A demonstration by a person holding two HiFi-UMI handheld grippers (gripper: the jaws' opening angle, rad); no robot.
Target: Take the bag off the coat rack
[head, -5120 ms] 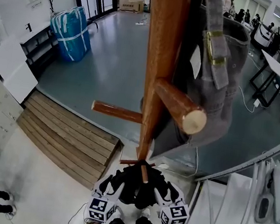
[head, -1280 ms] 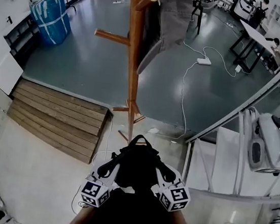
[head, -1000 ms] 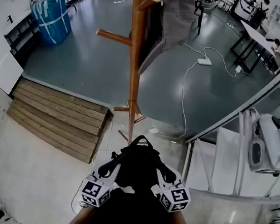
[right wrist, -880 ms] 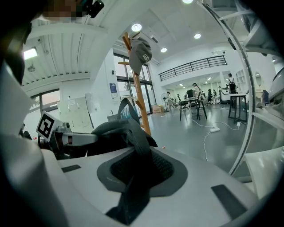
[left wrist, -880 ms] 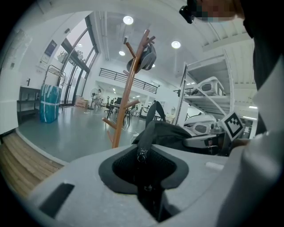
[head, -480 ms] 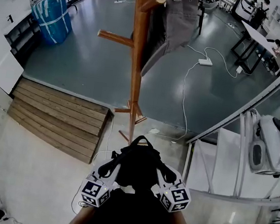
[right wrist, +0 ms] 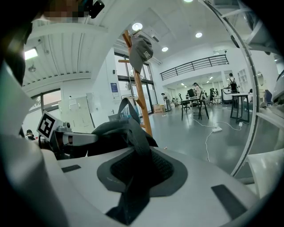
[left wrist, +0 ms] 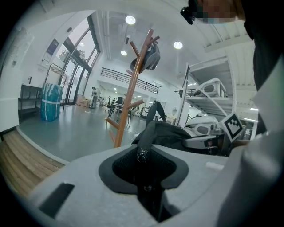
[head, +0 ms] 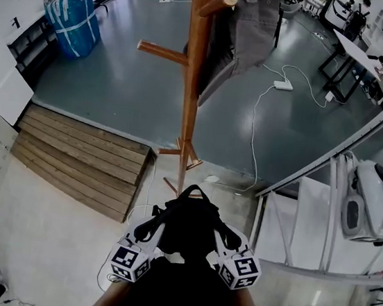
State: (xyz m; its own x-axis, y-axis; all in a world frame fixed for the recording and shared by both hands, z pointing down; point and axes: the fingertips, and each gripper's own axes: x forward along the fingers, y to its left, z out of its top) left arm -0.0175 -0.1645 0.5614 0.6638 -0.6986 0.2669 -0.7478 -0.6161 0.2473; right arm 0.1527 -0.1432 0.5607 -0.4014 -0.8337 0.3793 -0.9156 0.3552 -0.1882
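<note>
**Black bag held clear of rack by both claws; grey bag on the peg**

1. Claw state. The left claw is pressed together on a black strap with a small metal zip pull at the pinch, as its own view shows. The right claw is likewise pinched on a broad black strap that runs down through its jaws.

2. Location of the held item. The black bag hangs between the two claws, low and close to the person's body. It lies at 3 o'clock from the left claw and at 9 o'clock from the right. Its top loop points to 12 o'clock.

3. Governing relation. The coat rack stands at 12 o'clock from both claws, well apart from them. No part of the black bag touches it. Both claws are about equally distant from the post.

4. Other item. A grey bag hangs on the rack's upper peg, high at 12 to 1 o'clock.

5. Assessment. For the black bag, removal appears complete. If the grey bag is meant, neither claw is free to take it.
</note>
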